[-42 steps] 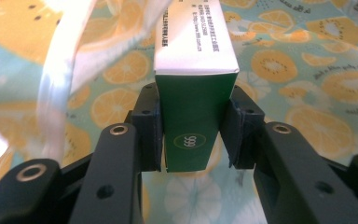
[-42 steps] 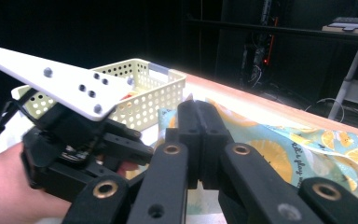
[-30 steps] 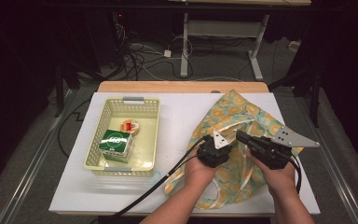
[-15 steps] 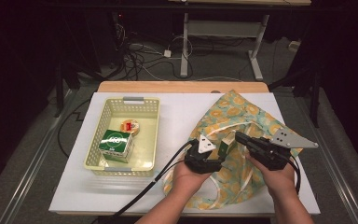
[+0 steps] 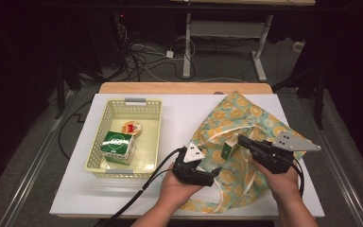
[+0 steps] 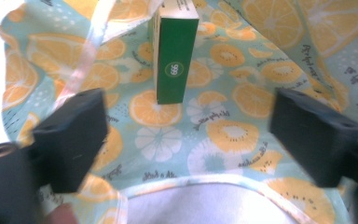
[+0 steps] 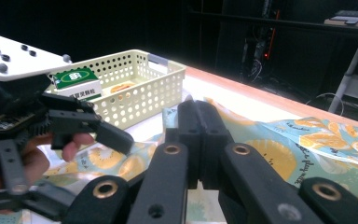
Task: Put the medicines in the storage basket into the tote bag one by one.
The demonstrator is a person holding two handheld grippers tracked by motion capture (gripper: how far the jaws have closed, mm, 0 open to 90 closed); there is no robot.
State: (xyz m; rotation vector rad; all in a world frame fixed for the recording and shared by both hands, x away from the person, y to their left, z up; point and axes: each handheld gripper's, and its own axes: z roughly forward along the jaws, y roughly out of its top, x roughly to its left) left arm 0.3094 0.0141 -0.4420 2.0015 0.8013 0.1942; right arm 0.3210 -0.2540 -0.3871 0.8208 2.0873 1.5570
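Note:
A fabric bag [image 5: 246, 113] printed with orange slices lies open at the table's right. A green box [image 5: 227, 150] stands inside it, free of both grippers. My left gripper [image 5: 210, 170] hovers at the bag's mouth. Its jaws have just been opening and now stand wide with nothing between them. In the left gripper view the green box [image 6: 175, 56] sits beyond the jaws on the bag lining [image 6: 242, 135]. My right gripper [image 5: 242, 141] is shut on the bag's rim and holds it up; its closed jaws [image 7: 200, 135] pinch the fabric [image 7: 326, 135].
A pale yellow basket [image 5: 151, 106] stands at the left, holding another green box [image 5: 117, 144] and a small round packet [image 5: 132, 127]. The right gripper view has the basket [image 7: 140, 100] behind a finger [image 7: 114, 134] of the left gripper. White tabletop [image 5: 184, 113] lies between basket and bag.
My left gripper has drawn back out of the bag, leftward and toward the person, its jaws widening and leaving the green box standing inside. The right gripper has stayed put.

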